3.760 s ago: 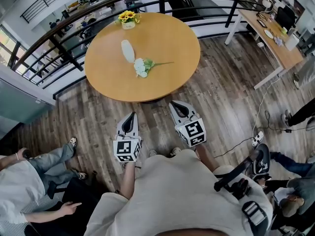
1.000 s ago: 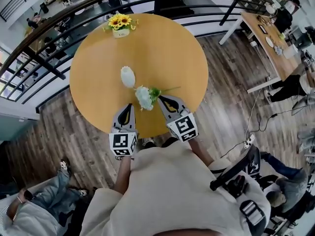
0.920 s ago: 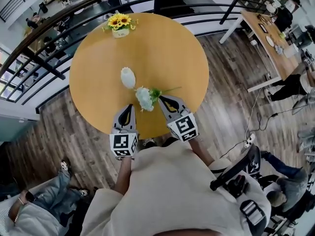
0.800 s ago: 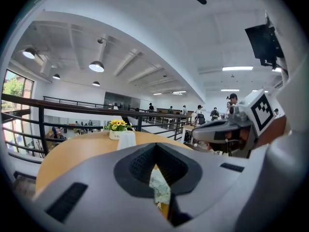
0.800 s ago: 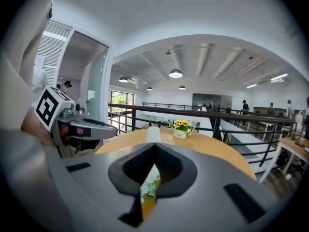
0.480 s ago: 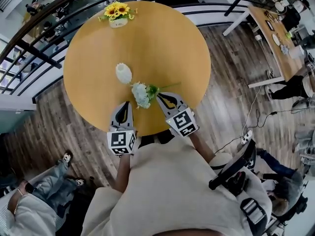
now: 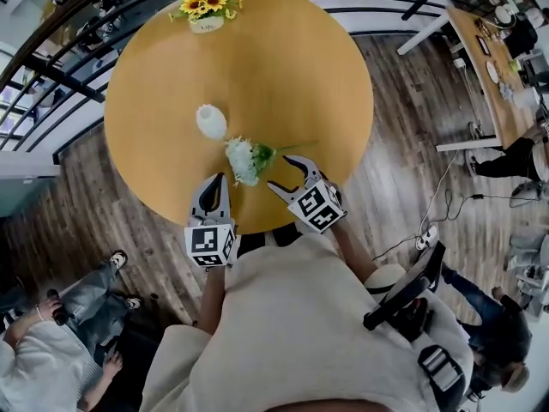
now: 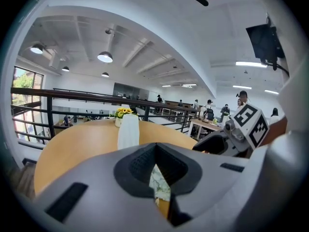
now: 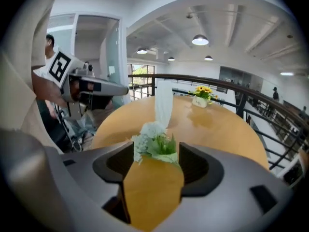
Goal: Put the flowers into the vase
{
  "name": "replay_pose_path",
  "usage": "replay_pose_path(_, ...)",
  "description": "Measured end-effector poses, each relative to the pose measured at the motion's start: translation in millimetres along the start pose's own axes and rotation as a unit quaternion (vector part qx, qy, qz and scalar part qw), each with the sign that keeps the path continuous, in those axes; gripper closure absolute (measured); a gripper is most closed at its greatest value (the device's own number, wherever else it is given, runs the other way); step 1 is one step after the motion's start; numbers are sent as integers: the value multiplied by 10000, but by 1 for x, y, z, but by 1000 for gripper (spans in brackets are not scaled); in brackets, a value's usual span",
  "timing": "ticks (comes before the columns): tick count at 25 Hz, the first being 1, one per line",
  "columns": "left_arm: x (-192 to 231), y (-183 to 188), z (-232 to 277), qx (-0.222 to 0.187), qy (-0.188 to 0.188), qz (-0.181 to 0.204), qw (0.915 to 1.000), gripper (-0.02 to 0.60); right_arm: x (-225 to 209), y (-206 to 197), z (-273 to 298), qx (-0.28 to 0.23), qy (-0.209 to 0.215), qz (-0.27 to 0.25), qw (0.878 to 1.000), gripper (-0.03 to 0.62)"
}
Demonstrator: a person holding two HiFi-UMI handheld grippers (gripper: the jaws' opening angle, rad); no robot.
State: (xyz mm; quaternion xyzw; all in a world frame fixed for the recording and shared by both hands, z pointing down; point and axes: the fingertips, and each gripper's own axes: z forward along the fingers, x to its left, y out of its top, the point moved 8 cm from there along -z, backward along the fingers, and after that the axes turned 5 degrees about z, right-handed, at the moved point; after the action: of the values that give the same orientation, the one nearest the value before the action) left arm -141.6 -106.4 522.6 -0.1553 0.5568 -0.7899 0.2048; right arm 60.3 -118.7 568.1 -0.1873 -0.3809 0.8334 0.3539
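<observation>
A bunch of white flowers with green leaves lies on the round wooden table, its stem pointing right. The white vase stands upright just beyond the blooms. My right gripper hangs over the table's near edge, right of the flowers; its jaws have just been opening and nothing is between them. In the right gripper view the flowers lie just ahead of the tips, with the vase behind. My left gripper is shut and empty, near the blooms' left side.
A pot of sunflowers stands at the table's far edge. A dark railing curves behind the table. A person sits on the floor at the lower left, and a desk stands at the right.
The right gripper's jaws, shut in the earlier frames, now stand open. Both grippers have sunk toward the table's near edge, the right one tipping downward more.
</observation>
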Motion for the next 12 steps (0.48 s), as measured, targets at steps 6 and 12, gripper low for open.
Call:
replay_pose_path(6,2,-2,5,71,91,-36,9999,574,-10,-26,32,1827,-184,-2659,9463,307)
replay_pose_path(12,6,-3,6,128,220,-96,9996,574,-28,-24,68,2265,185,-3091,9235,307)
